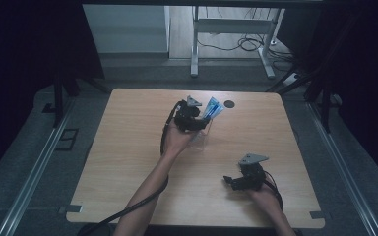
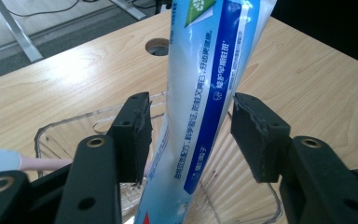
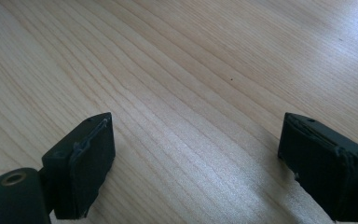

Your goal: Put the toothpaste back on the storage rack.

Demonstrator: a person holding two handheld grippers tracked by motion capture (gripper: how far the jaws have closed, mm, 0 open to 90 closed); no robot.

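Observation:
A blue and white toothpaste tube (image 2: 200,93) stands tilted in a clear plastic container (image 2: 65,123) near the middle of the wooden table. In the high view the tube (image 1: 212,109) sticks up out of the container (image 1: 199,140), right beside my left gripper (image 1: 197,125). My left gripper (image 2: 189,109) has a jaw on either side of the tube, and a narrow gap shows at each pad, so it is open. My right gripper (image 1: 229,181) rests low over the table's front right part. In its own view my right gripper (image 3: 196,140) is open wide over bare wood.
A round cable hole (image 1: 230,103) lies in the table just beyond the container. A pale slender object (image 2: 37,163) lies at the container's left side. Dark curtains flank the table (image 1: 128,147), and a metal desk frame (image 1: 195,44) stands on the floor behind it.

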